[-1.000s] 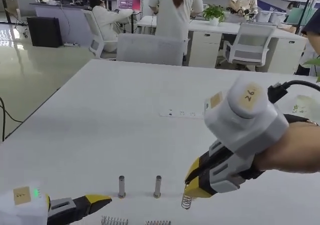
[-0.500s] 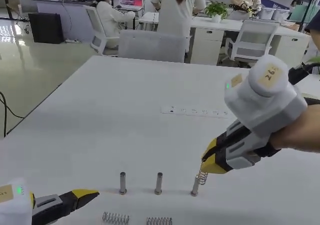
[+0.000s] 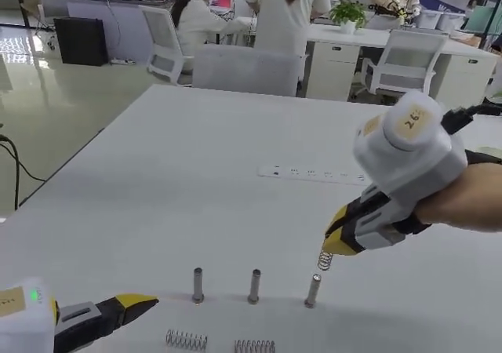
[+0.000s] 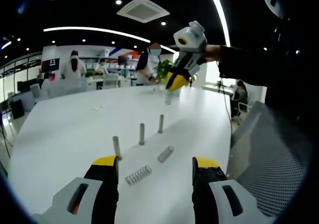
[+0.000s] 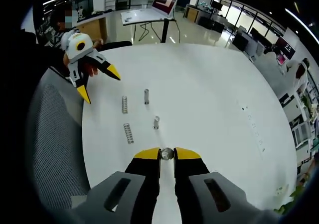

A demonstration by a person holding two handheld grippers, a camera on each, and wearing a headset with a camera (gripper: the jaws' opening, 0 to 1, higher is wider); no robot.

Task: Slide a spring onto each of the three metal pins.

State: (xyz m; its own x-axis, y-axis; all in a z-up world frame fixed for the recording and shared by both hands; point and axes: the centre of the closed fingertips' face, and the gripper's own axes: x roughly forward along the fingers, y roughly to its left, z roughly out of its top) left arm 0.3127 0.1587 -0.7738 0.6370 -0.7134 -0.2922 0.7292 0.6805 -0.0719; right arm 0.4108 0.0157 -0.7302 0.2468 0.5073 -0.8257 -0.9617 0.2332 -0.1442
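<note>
Head view: the right gripper [image 3: 339, 245] pinches a spring [image 3: 324, 260] hanging under its tips, just above a pin [image 3: 313, 290] (upright); the left gripper [image 4: 155, 163] is spread wide.

Free table [image 3: 196, 172] beyond the pins [image 3: 255, 285]; loose springs [image 3: 187, 340] lie nearer.

head view looks down; gripper views face pins [image 3: 254, 285] from opposite ends.

right tool [image 3: 328, 247]: pale grey body, yellow jaw tips, label "26".
</note>
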